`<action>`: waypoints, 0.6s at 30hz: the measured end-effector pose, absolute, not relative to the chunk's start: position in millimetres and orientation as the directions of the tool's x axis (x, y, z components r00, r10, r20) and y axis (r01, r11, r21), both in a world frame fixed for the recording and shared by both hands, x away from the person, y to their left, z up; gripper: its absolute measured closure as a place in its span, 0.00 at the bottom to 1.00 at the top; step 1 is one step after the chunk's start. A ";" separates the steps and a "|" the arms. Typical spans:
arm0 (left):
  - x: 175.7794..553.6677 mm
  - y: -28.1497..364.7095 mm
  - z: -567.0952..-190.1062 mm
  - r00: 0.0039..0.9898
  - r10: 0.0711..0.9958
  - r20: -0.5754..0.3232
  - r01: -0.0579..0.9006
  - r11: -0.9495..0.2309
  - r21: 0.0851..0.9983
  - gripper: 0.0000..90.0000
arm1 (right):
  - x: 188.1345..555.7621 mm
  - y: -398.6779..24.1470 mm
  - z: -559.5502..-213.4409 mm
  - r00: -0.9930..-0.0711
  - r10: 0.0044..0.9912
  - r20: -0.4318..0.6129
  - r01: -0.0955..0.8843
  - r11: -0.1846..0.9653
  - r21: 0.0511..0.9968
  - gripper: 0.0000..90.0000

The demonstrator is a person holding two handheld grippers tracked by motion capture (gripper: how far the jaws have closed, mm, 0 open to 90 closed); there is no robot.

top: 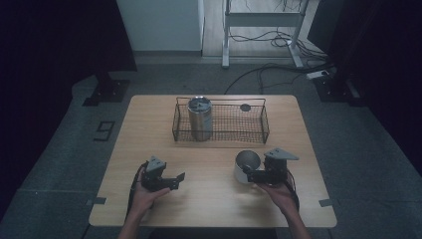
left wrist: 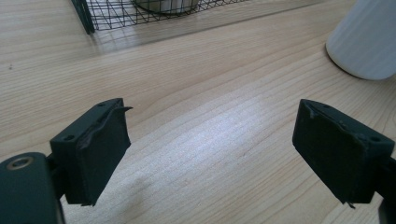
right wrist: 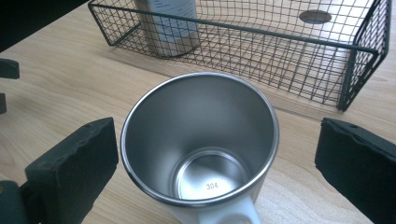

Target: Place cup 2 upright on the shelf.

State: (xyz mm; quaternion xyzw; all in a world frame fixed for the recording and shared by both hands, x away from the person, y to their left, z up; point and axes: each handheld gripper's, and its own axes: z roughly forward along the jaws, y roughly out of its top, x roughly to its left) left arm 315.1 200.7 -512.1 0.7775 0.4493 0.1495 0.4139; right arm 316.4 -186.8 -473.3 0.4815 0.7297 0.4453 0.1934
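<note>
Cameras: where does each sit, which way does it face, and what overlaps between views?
High view: above the person's side of the table, looking forward and down; both forearms, left gripper and right gripper show.
Left gripper view: rides the left gripper, looking low across bare wood between its open jaws toward the wire basket.
Right gripper view: rides the right gripper, looking down into the steel-lined white mug, its jaws apart on either side.
Shared: basket, mug and the steel tumbler inside the basket appear in all three.

The high view looks down over the whole table (top: pixel 209 199); both gripper views, close and low, share the wire basket (right wrist: pixel 359 70).
</note>
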 end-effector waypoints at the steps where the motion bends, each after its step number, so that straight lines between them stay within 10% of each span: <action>1: 315.2 200.6 -512.3 0.553 0.822 -0.138 0.574 -0.256 0.778 0.12 | 317.8 -185.7 -474.1 -0.466 0.873 0.146 0.531 0.144 0.835 0.00; 18: 313.3 194.1 -516.5 0.567 0.814 -0.130 0.577 -0.280 0.767 0.12 | 322.5 -172.0 -480.8 -0.478 0.871 0.118 0.544 0.188 0.817 0.00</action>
